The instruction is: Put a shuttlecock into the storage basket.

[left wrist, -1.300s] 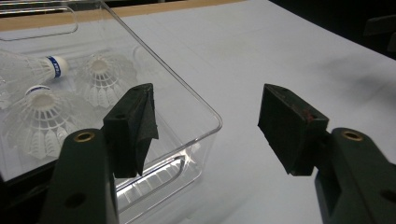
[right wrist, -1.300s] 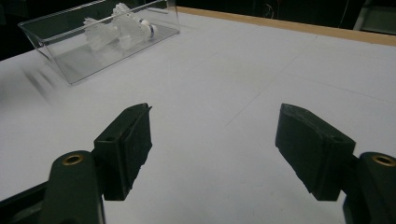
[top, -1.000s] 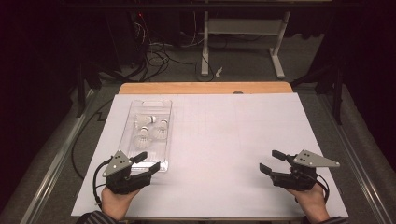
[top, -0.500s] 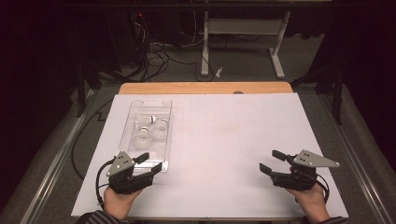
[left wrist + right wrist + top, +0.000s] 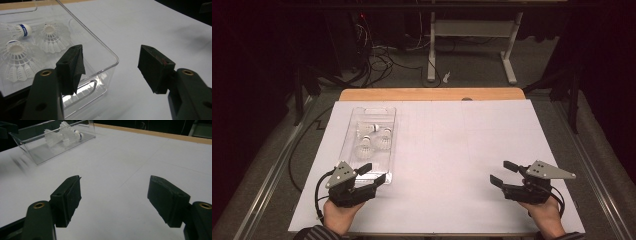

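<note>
A clear plastic box (image 5: 371, 111) lies lengthwise on the left of the white sheet and holds three white shuttlecocks (image 5: 364, 148). My left gripper (image 5: 374, 171) is open at the box's near end. In the left gripper view, the left gripper (image 5: 111, 60) straddles the near right corner of the box (image 5: 100, 42): one jaw is over the inside near the shuttlecocks (image 5: 51, 37), the other outside above the sheet. My right gripper (image 5: 500, 172) is open over bare sheet at the front right. The right gripper (image 5: 115, 187) has nothing between its jaws, and the box (image 5: 37, 152) is far off.
A white sheet (image 5: 452, 145) covers the table, and a wooden strip (image 5: 432, 94) shows along the far edge. Beyond it on the floor are a desk frame (image 5: 472, 30) and loose cables (image 5: 382, 55). Metal rails run along both sides of the table.
The left gripper has edged slightly right and forward at the box's near end. The right gripper has stayed still.
</note>
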`<state>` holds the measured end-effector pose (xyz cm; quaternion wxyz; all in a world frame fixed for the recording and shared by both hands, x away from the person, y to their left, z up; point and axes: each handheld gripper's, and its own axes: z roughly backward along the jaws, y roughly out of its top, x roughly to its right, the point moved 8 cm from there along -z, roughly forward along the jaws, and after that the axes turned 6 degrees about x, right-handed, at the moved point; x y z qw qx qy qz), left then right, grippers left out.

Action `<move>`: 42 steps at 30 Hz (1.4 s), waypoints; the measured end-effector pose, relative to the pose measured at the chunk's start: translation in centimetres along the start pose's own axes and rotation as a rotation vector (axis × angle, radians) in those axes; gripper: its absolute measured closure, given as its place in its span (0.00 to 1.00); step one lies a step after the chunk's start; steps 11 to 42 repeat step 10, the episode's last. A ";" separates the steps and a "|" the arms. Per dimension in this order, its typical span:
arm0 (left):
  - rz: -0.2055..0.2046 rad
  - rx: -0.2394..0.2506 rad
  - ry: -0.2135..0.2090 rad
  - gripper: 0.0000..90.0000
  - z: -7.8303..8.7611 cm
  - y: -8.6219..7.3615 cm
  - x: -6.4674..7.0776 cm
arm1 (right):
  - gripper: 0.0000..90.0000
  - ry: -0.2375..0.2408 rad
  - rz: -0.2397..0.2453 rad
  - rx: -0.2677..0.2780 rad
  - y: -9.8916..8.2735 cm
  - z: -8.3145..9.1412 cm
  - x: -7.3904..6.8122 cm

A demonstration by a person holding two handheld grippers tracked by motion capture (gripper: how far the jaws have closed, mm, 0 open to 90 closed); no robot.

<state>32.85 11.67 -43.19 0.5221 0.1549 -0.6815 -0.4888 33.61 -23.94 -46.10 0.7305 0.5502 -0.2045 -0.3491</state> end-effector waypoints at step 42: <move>-0.001 0.014 -0.006 0.43 0.0 0.3 0.2 | 0.31 0.000 0.000 -0.001 0.0 0.0 0.0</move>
